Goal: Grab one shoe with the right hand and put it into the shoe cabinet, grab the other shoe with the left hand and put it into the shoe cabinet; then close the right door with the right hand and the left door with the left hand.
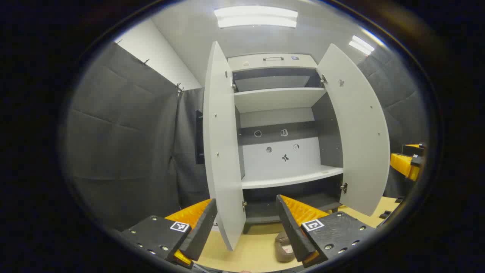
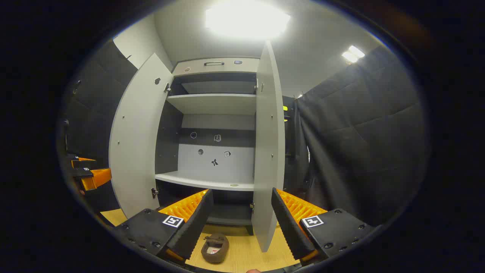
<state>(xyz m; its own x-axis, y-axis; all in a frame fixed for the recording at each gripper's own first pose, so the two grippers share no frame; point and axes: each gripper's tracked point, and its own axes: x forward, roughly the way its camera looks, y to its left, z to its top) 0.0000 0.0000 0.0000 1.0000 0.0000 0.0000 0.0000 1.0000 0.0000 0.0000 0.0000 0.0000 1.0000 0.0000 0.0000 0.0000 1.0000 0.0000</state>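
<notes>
Your shoe (image 2: 215,248) is a brown slipper-type, low and rounded, with a pale insole label showing in its opening. In the right gripper view it lies on the wooden floor (image 2: 246,252) at the lower centre of the frame, just in front of the shoe cabinet (image 2: 216,125). In the left gripper view it sits at the bottom, partly cut off behind one finger.

The cabinet stands with the left door (image 1: 223,151) and the right door (image 1: 356,132) both swung wide. Its pale shelves are bare, with open room between the door edges.

Your left tool (image 1: 246,223) is spread apart, gripping nothing. Your right tool (image 2: 242,220) is likewise apart, and the right door's edge shows between its fingers.

Small marks on the cabinet's back panel are too small to make out.
</notes>
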